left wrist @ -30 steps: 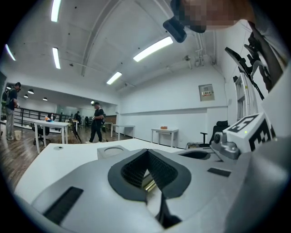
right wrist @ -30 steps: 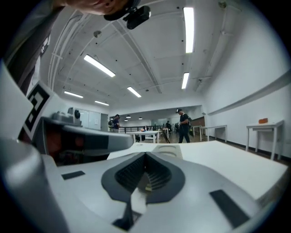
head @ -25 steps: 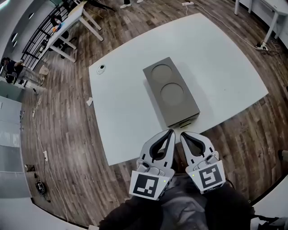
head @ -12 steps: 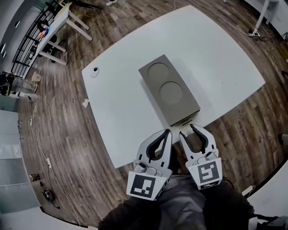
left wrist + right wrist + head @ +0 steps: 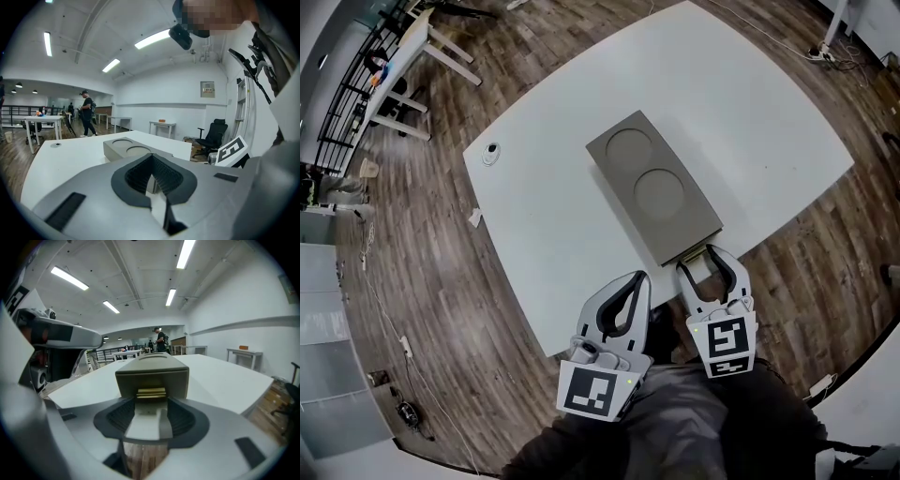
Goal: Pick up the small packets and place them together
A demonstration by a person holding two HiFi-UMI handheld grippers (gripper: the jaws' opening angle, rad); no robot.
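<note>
The small packets [image 5: 151, 392] lie as a flat, level stack in a slot at the foot of the grey box [image 5: 652, 187], straight ahead of the right gripper [image 5: 709, 261] and just beyond its tips. Their long edges run side to side across that gripper's line of sight, with the narrow faces turned toward it. The box's long axis runs directly away from the right gripper along the white table [image 5: 562, 216], and two round recesses sit in its top. The right gripper's jaws have just been opening and stand wide apart, with only the table edge between the pads, nothing held. The left gripper [image 5: 639, 279] is beside it, off the box's near corner, its jaws closed tip to tip on nothing. Only the right gripper view shows the packets clearly as tan layers. The head view gives a mere sliver of them but shows the whole box. The left gripper view shows the box's top and side ahead, not the slot.
</note>
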